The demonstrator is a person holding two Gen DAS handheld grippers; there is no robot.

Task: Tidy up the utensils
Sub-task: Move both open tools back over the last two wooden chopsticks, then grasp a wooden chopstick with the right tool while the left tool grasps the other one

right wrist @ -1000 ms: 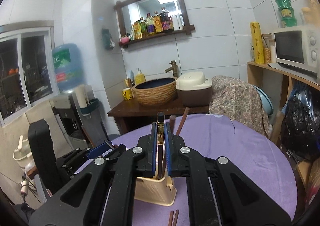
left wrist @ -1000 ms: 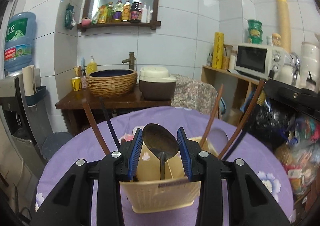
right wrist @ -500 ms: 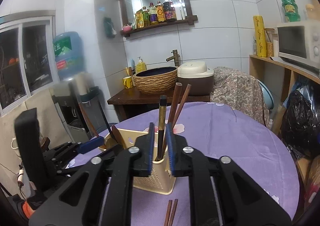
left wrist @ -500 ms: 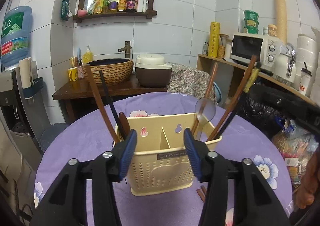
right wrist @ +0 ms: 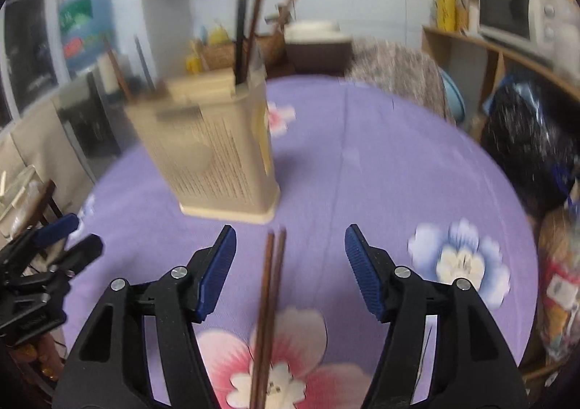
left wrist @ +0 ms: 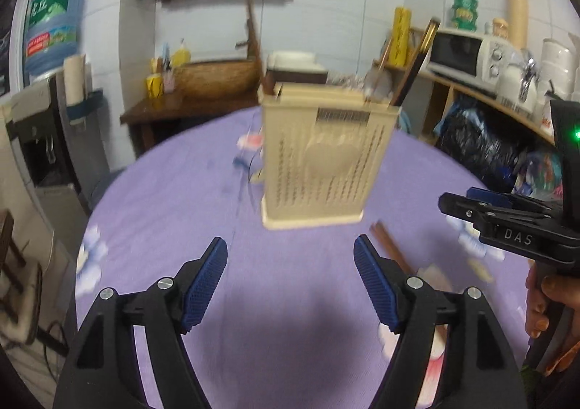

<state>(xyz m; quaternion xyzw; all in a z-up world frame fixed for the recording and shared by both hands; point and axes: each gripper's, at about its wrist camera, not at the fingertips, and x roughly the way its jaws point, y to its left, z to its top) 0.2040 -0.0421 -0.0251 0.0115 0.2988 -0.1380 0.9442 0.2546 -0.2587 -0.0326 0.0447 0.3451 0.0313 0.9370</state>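
A cream utensil caddy (left wrist: 322,158) (right wrist: 217,151) stands on the purple flowered tablecloth (left wrist: 170,191) with chopsticks (right wrist: 241,21) and a spoon (left wrist: 375,86) upright in it. My left gripper (left wrist: 290,256) hangs low in front of the caddy, its jaws opening with nothing between them. My right gripper (right wrist: 290,246) hovers over a pair of brown chopsticks (right wrist: 270,300) lying flat on the cloth. Its jaws are opening too, and the pads stand clear of the chopsticks. The same pair of chopsticks (left wrist: 389,246) shows right of the caddy in the left wrist view.
The right gripper's body (left wrist: 514,224) and a hand (left wrist: 540,304) fill the right edge of the left wrist view. Behind the round table are a wooden sink stand (left wrist: 188,104), a water dispenser (left wrist: 43,111) and a shelf with a microwave (left wrist: 467,52). Black bags (right wrist: 525,140) sit at right.
Both grippers let go of the utensils in the caddy, opened wide and sank toward the tablecloth. The spoon and the dark chopstick now stand in the caddy.
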